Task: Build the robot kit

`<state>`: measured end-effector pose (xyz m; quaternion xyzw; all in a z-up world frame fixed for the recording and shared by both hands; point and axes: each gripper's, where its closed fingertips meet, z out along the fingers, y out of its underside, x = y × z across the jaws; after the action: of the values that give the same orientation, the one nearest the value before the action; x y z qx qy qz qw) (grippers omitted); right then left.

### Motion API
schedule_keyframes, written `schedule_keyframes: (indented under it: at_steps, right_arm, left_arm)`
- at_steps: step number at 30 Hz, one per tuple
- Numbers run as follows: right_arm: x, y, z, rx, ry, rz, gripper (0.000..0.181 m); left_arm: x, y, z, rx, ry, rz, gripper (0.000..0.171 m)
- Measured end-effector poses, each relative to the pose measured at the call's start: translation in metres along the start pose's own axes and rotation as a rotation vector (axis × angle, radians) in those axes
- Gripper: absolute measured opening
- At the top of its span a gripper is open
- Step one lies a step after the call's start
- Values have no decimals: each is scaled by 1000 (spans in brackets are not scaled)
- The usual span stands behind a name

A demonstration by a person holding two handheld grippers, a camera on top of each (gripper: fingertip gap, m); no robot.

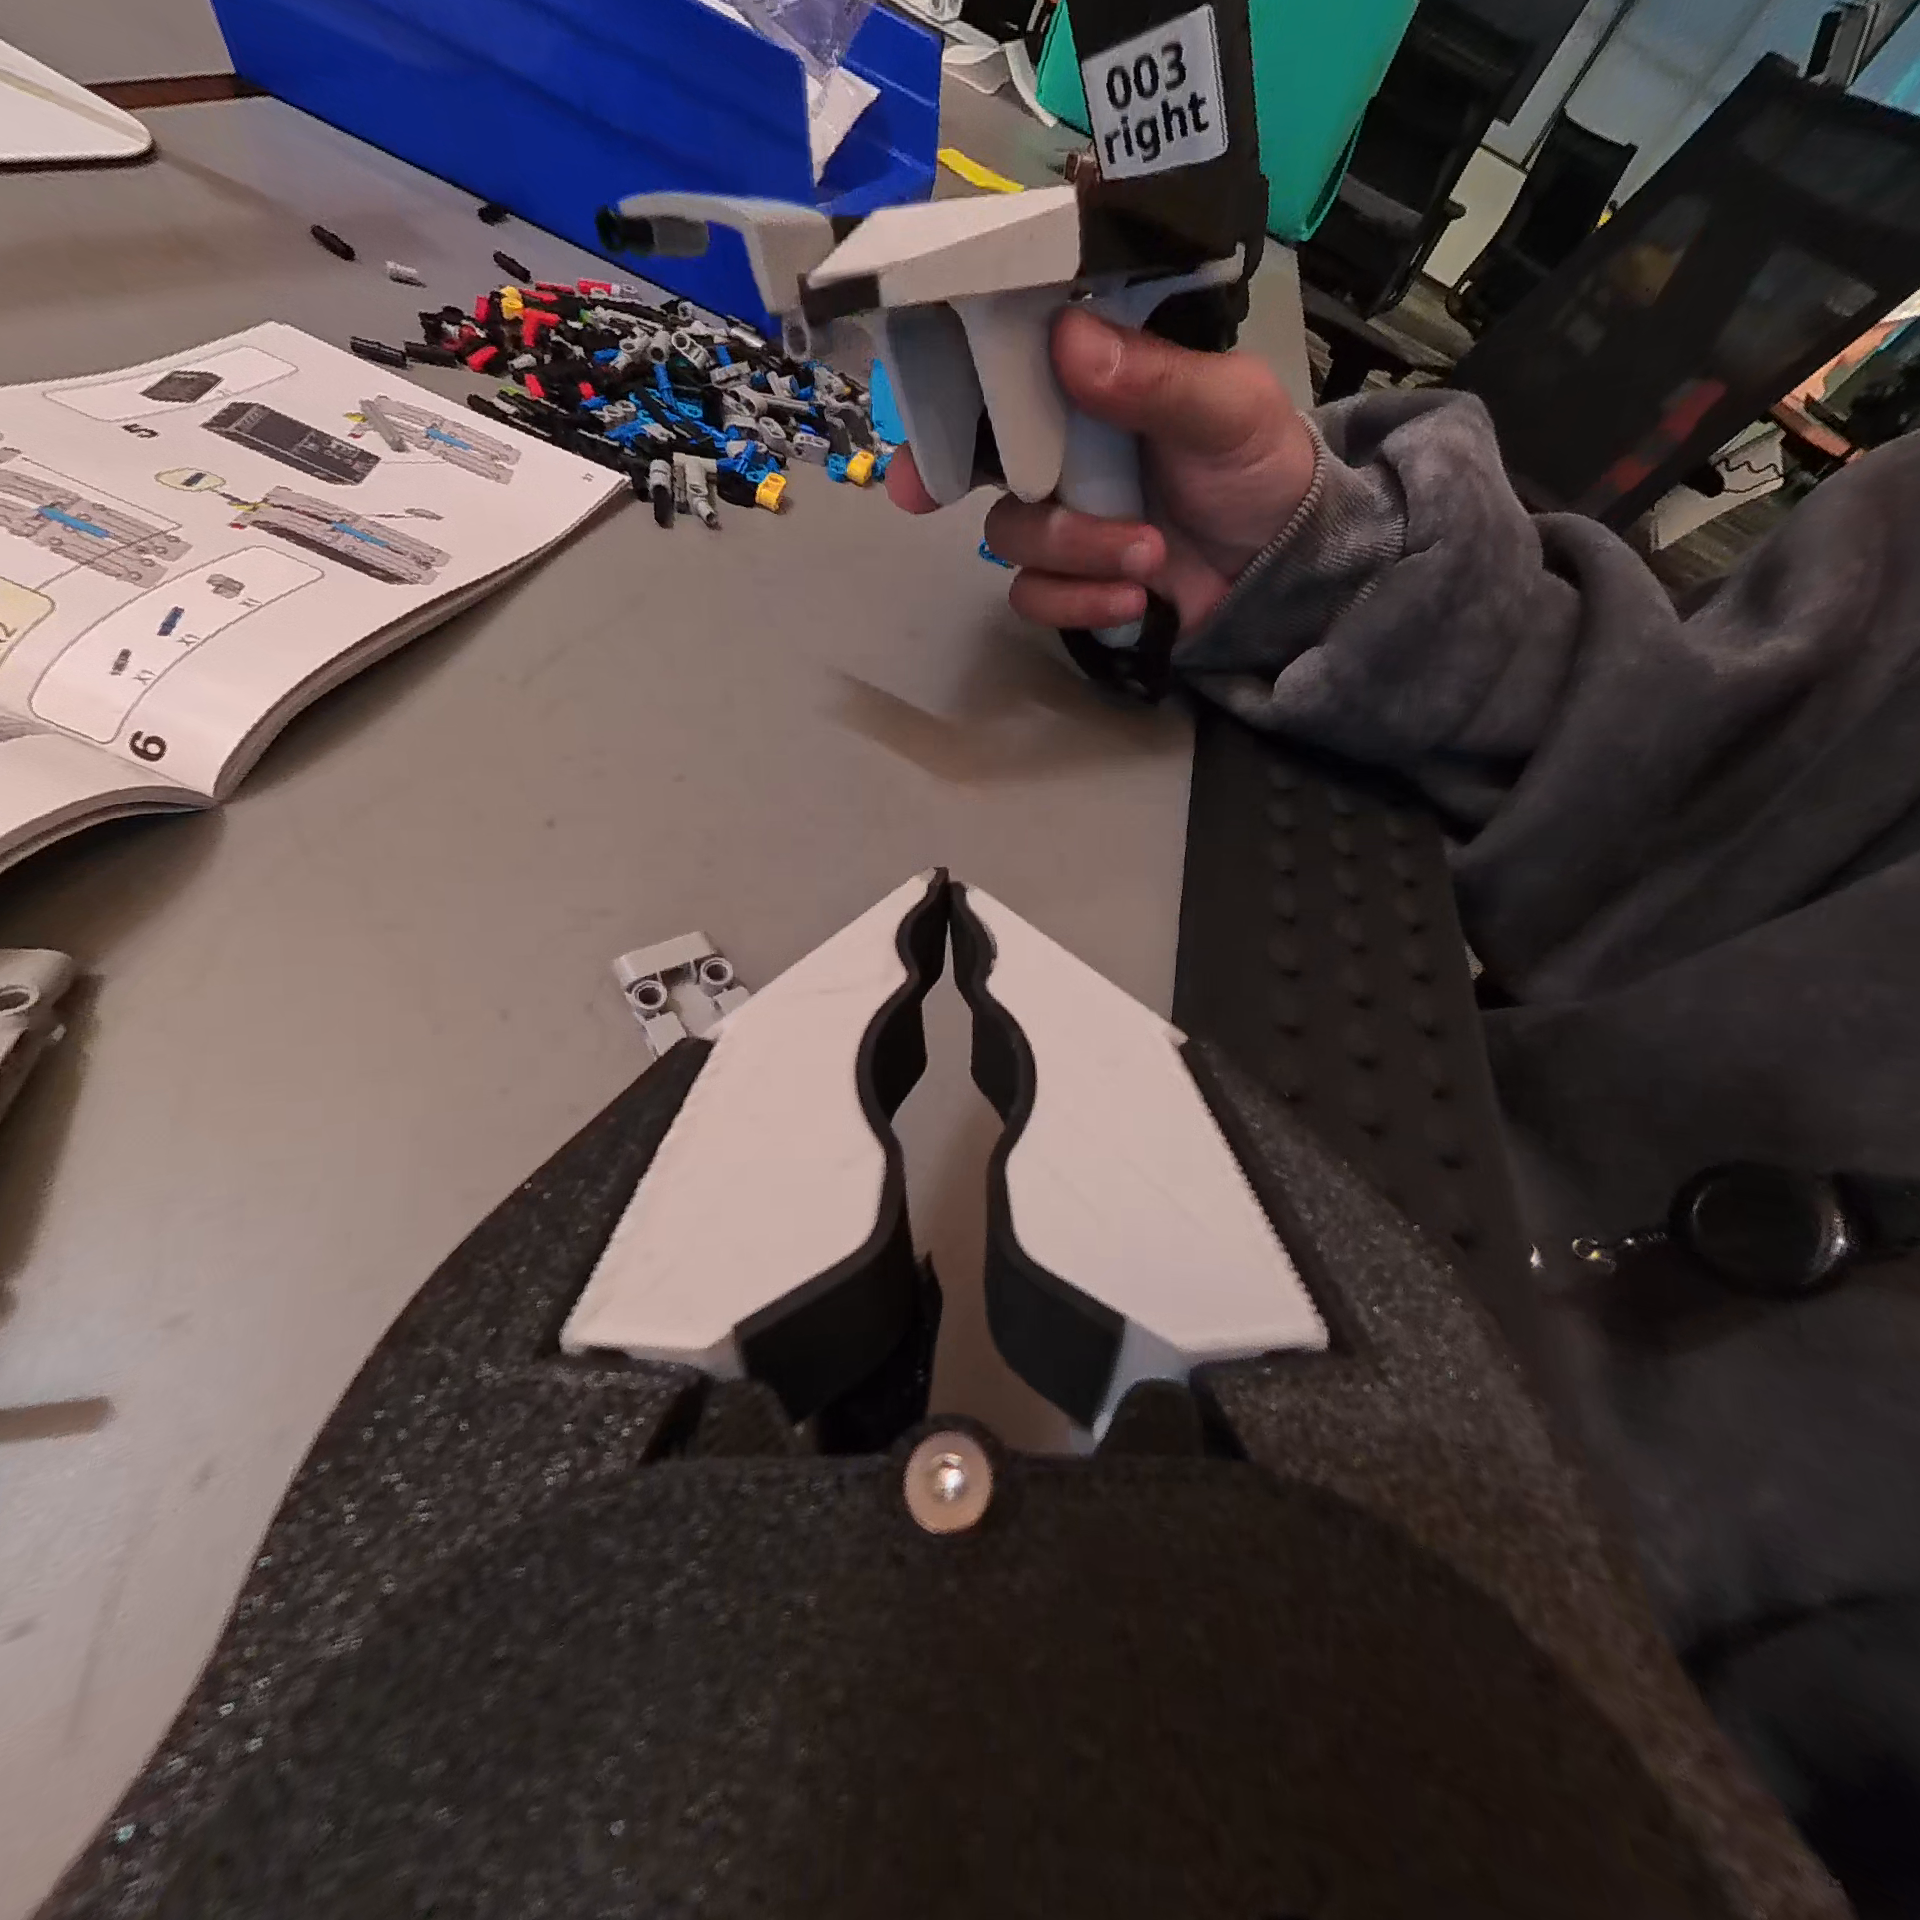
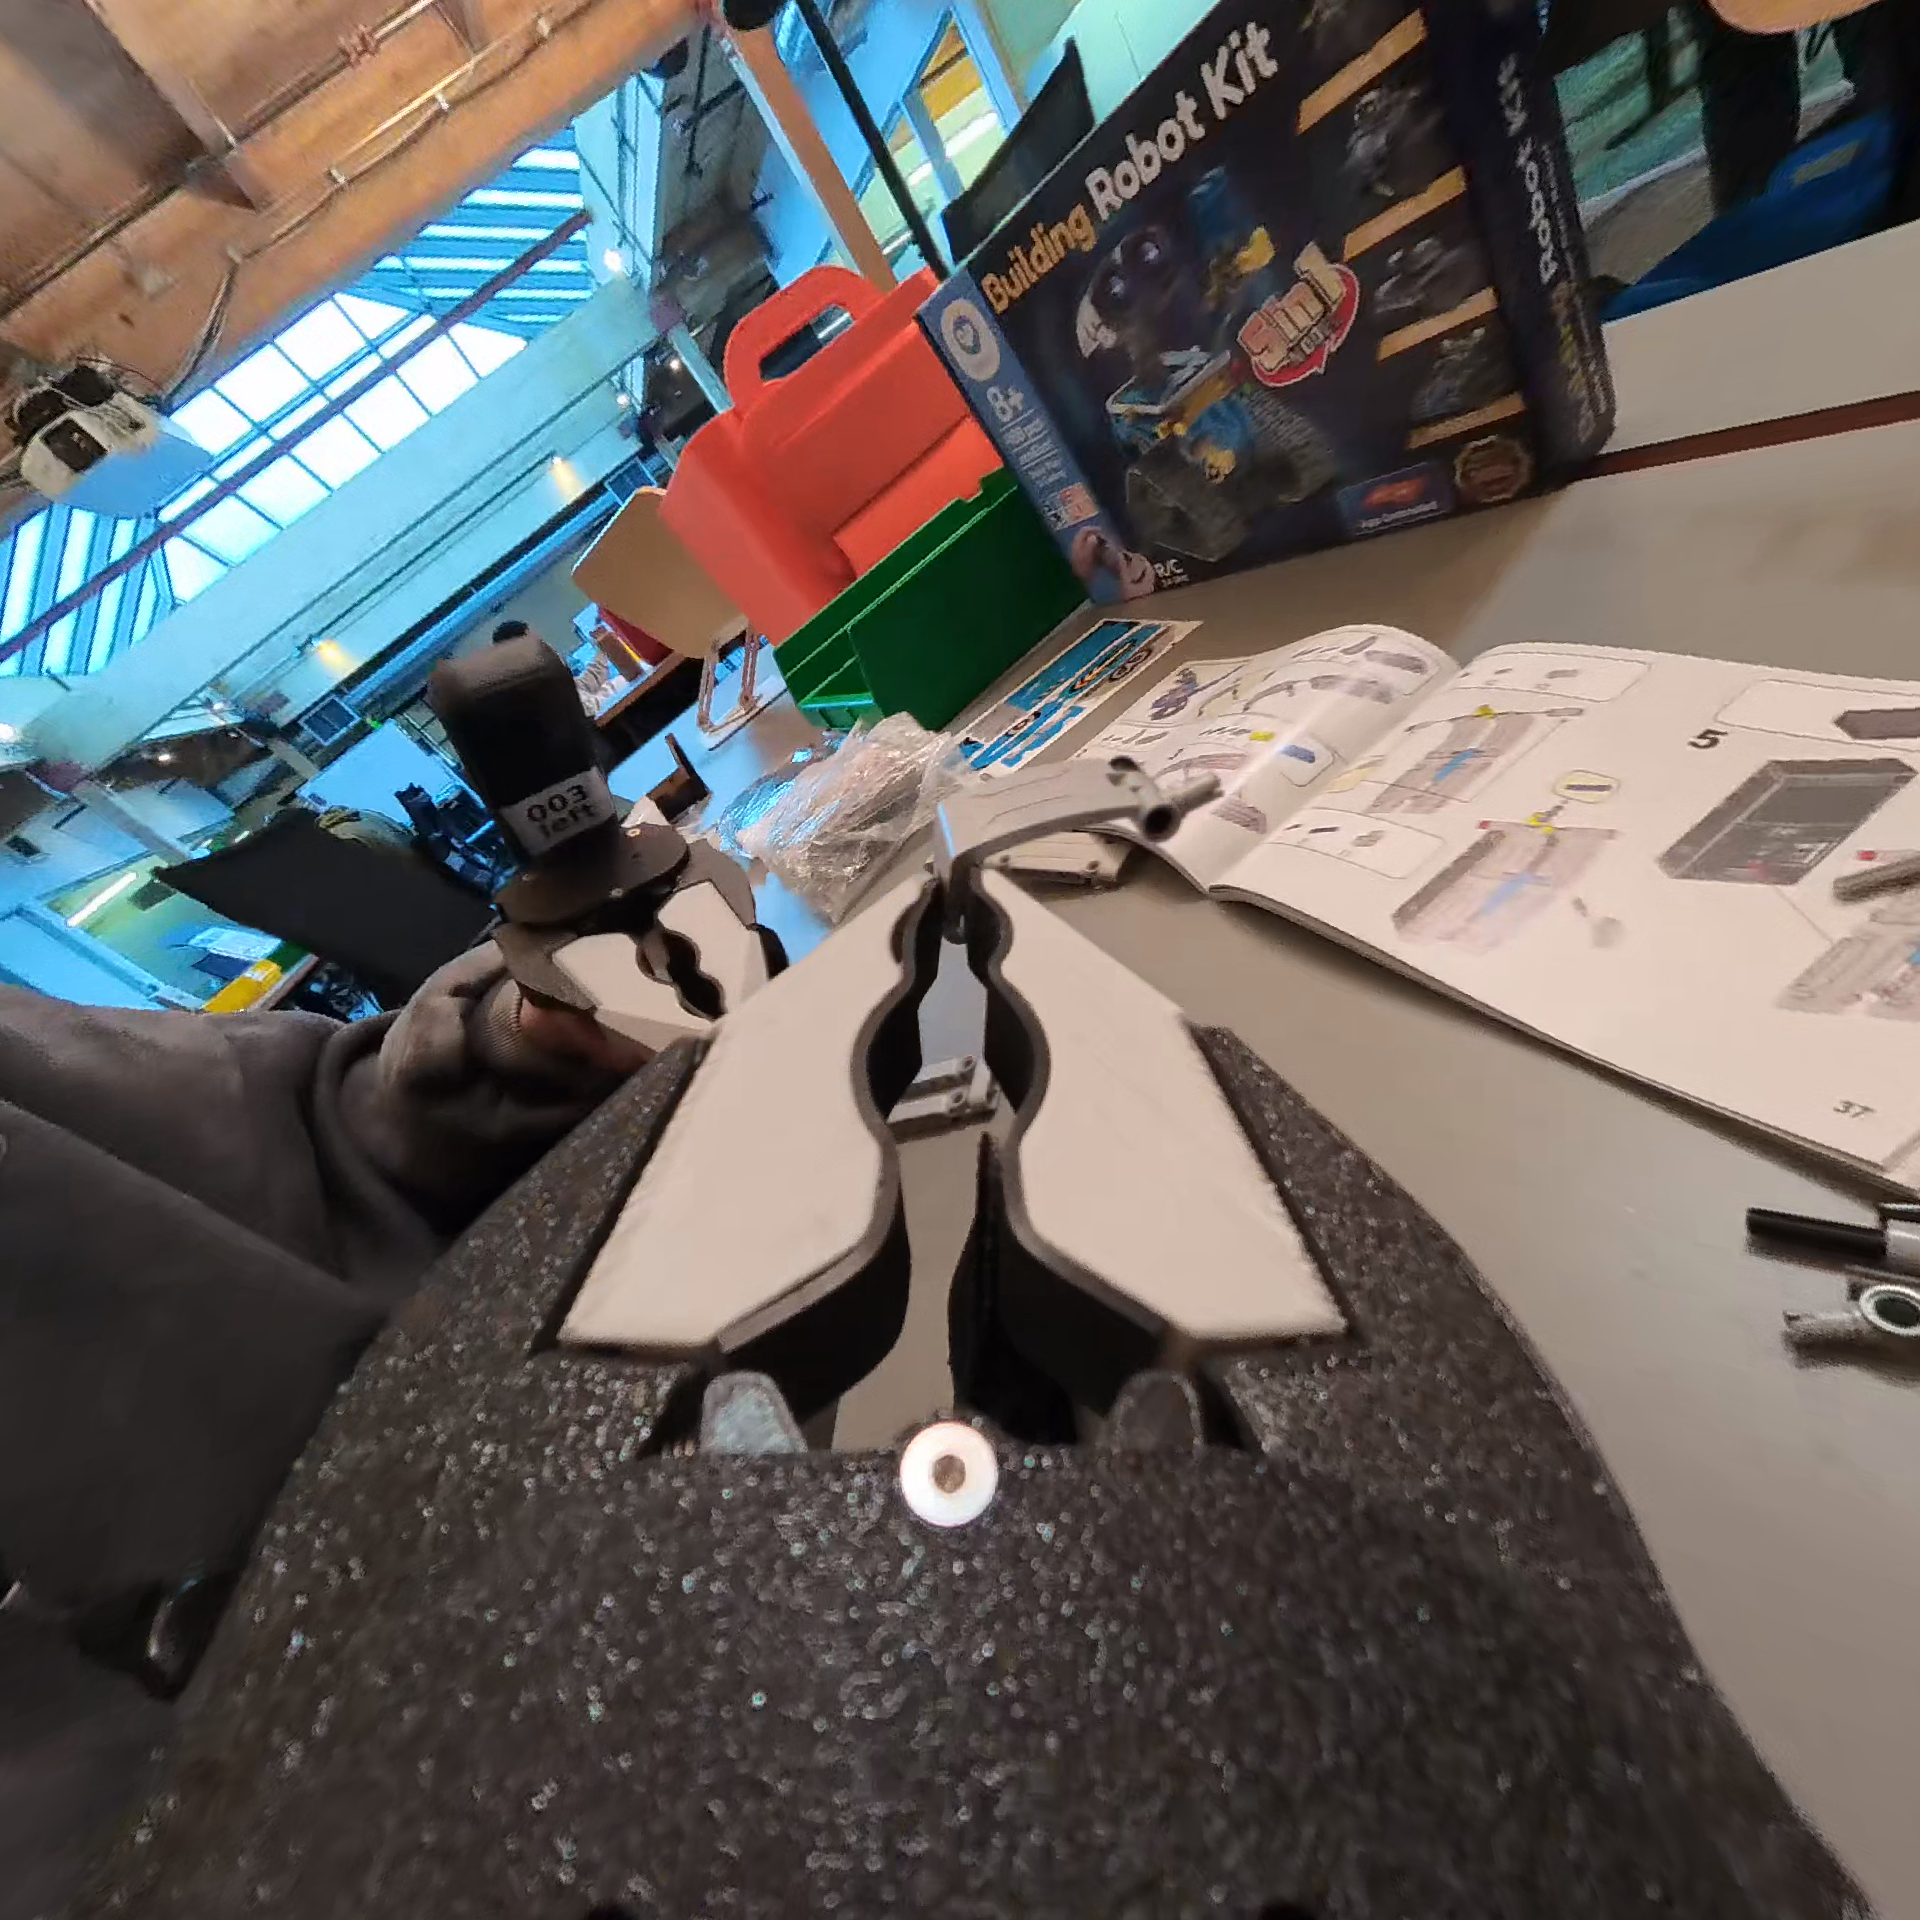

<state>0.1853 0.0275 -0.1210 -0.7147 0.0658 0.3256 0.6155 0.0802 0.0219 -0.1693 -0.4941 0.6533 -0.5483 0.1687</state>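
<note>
My left gripper [image 1: 945, 896] is shut and empty, its tips touching low over the grey table [image 1: 582, 831]. A small grey connector piece [image 1: 681, 987] lies on the table just left of its left finger; it also shows between the right gripper's fingers in the right wrist view [image 2: 945, 1091]. My right gripper [image 2: 951, 883] is shut on a grey bent beam [image 2: 1049, 805] with a dark pin at its far end, held above the table. In the left wrist view a hand holds the right gripper [image 1: 805, 301] with that beam [image 1: 748, 223] over a pile of parts.
A pile of small coloured parts [image 1: 644, 384] lies before a blue bin [image 1: 582, 94]. An open instruction booklet [image 2: 1558, 831] lies on the table. A kit box [image 2: 1299, 291], an orange case [image 2: 821, 436], a green bin [image 2: 935, 623] and plastic bags [image 2: 842, 800] stand behind. Loose parts [image 2: 1849, 1247] lie at right. Some 12 centimeters of space lies between my two pairs of fingers.
</note>
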Motion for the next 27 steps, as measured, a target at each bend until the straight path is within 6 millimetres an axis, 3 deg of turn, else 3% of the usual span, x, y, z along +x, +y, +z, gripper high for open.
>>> schedule_keyframes:
  at_steps: [7,13,16,22,27]
  right_arm:
    - [14,33,17,-195,122,-134,3]
    - [25,49,20,-292,207,-215,3]
    - [40,64,18,-399,305,-271,3]
    - [29,100,20,-591,255,-341,3]
    - [29,110,22,-642,246,-339,8]
  left_arm:
    - [-3,-1,0,12,2,-23,0]
    - [-6,0,0,5,-25,-20,0]
    - [-10,-3,-3,27,-35,-30,0]
    - [-22,-10,-11,70,-105,-28,0]
    - [-30,-10,-12,66,-144,-17,0]
